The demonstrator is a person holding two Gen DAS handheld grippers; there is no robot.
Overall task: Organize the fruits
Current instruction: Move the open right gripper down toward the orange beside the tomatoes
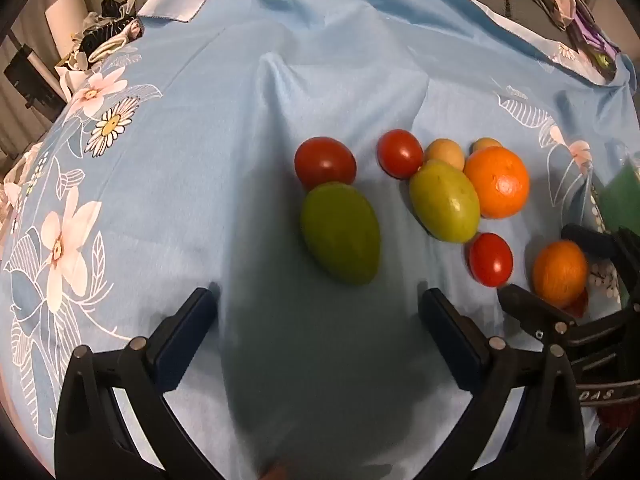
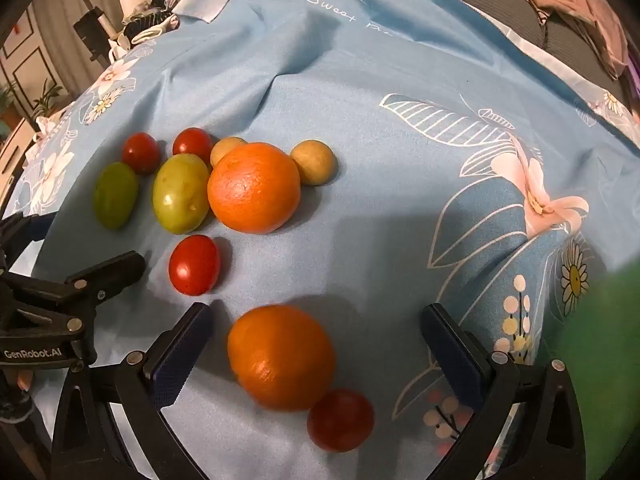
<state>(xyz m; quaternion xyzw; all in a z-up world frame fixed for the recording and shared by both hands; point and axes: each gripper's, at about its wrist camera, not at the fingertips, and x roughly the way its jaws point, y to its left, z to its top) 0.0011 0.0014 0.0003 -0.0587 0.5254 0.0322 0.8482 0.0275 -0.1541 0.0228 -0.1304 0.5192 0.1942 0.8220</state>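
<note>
The fruits lie loose on a pale blue cotton cloth printed with white flowers (image 2: 360, 80), not yet sorted by kind, which suggests the organizing has barely begun. A large round orange (image 2: 254, 188) sits in the middle of a cluster, touching a yellow-green oval fruit (image 2: 181, 194) on one side and two small tan round fruits (image 2: 314, 162) behind it. A second green oval fruit (image 1: 340, 234) lies apart from that cluster, touching a dark red tomato-like fruit (image 1: 325, 162).

The right gripper (image 2: 316, 340) points steeply down with its jaws spread wide, and a second round orange (image 2: 280, 356) lies between the blue pads without either pad touching it; a small red fruit (image 2: 340, 420) rests against that orange. The placement reads as lining up for a grasp.

The left gripper (image 1: 320, 320) also stands wide apart, empty, aimed at bare cloth just short of the green oval fruit, likely its next target. A blurred green object (image 2: 600, 340) at the right edge may be a container; that cannot be told.
</note>
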